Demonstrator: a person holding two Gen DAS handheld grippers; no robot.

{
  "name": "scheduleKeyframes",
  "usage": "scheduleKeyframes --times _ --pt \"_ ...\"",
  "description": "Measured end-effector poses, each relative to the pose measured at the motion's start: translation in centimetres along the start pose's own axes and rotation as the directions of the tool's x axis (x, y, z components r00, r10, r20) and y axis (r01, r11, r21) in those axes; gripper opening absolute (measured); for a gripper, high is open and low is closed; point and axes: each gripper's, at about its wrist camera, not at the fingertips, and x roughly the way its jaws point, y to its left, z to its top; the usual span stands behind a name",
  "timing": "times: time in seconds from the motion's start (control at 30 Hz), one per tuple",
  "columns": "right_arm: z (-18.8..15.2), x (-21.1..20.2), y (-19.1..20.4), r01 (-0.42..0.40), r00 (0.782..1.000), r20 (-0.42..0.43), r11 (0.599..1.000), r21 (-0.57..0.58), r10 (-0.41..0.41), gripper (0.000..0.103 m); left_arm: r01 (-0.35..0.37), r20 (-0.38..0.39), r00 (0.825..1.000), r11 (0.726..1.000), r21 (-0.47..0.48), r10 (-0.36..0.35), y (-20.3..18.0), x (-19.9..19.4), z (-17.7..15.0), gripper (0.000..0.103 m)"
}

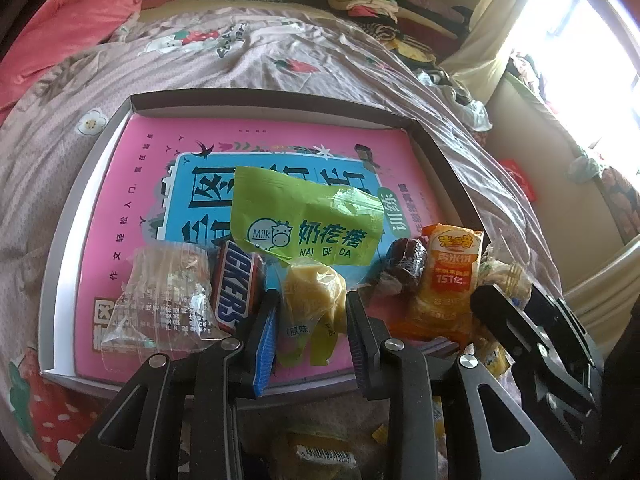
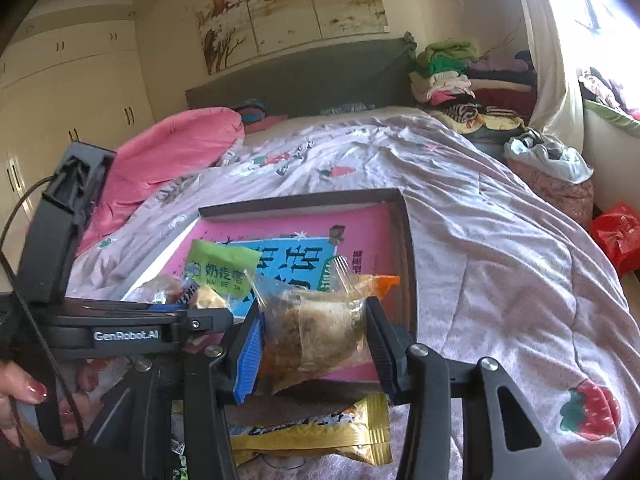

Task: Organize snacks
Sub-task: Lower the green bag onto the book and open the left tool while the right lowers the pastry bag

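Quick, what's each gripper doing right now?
Left gripper: shut on the green milk-candy bag.
Right gripper: shut on a clear-wrapped snack.

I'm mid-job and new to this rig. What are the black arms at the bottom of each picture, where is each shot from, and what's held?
No robot here: a person holds a two-finger tool in each hand, and a fisheye camera on each looks along its fingers. The black arms are those fingers.

The left tool is shut on a green-and-clear packet of yellow candy. The right tool is shut on a clear packet with a brown snack.

Both look at a shallow box on a bed, lined with a pink book. In it lie a green bag, a Snickers, a clear wrapped snack, a dark candy and an orange cracker pack. A gold packet lies on the bed outside.
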Motion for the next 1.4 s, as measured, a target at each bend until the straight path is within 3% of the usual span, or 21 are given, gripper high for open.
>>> scheduleKeyframes --times 0.57,0.67,0.97,1.1,1.4 --pt "-0.3 0.2 -1.0 0.046 0.999 -0.009 0.998 0.039 -0.046 0.049 0.001 -0.011 1.0 1.0 0.0 -0.001 0.0 -0.1 0.0 0.033" --pt "-0.3 0.2 -1.0 0.053 0.998 -0.02 0.998 0.04 -0.052 0.054 0.001 -0.012 1.0 1.0 0.002 -0.001 0.1 -0.1 0.0 0.033" --pt "-0.5 -1.6 -1.0 0.036 0.999 -0.017 0.998 0.056 -0.035 0.058 0.009 0.001 1.0 1.0 -0.001 -0.009 -0.1 -0.8 0.0 0.034" --pt "-0.6 -2.6 -0.9 -0.022 1.0 0.0 0.997 0.07 0.022 0.058 0.013 0.005 1.0 1.0 -0.005 -0.013 0.0 -1.1 -0.1 0.034" --pt "-0.7 -1.3 0.4 -0.077 0.996 -0.032 0.997 0.021 0.078 0.058 0.007 0.001 1.0 1.0 -0.008 -0.007 0.2 -1.1 0.0 0.034"
